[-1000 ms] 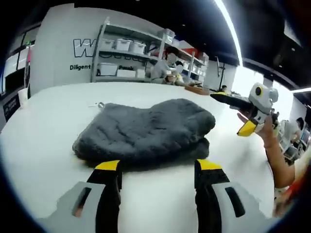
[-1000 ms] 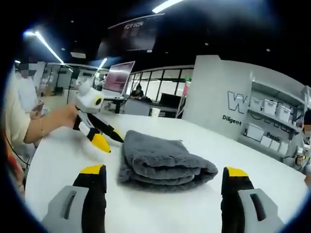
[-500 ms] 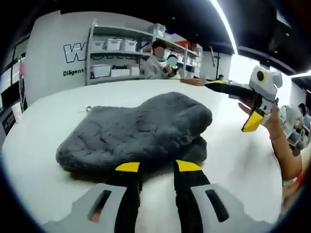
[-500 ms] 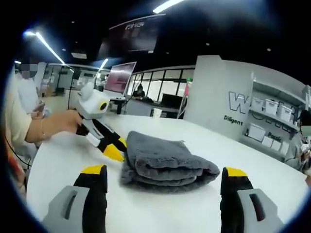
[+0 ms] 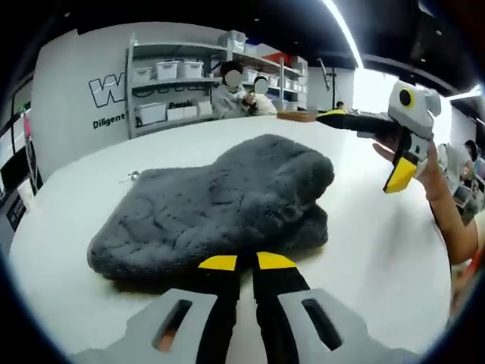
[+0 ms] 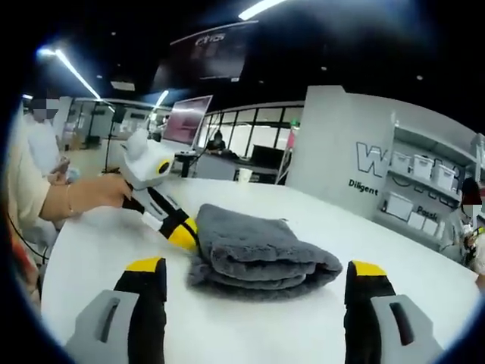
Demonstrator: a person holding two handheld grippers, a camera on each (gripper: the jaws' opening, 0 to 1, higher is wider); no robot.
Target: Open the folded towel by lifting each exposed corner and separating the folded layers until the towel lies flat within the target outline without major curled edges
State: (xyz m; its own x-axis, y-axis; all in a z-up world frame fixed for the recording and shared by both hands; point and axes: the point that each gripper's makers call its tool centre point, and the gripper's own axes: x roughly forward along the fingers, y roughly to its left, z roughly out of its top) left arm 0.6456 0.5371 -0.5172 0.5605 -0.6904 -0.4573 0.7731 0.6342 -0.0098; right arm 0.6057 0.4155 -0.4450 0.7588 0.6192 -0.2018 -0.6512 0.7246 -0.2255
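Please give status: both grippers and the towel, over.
Left gripper fingers nearly closed at near edge of folded grey fleece towel, grip unclear. Right gripper open, short of towel. Nothing in the way on white table.

Dark grey fuzzy towel (image 5: 220, 201) on plain white surface (image 5: 364, 250). Left tool (image 5: 246, 263) black with yellow tips, grey body. Right tool (image 6: 255, 269) same black, yellow, grey. Wall lettering dark on white.

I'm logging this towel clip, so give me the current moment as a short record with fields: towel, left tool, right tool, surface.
towel: grey, folded in layers, on the table
left tool: jaws nearly shut at the towel's near edge; grip on fabric unclear
right tool: jaws wide open, short of the towel, holding nothing
surface: white table
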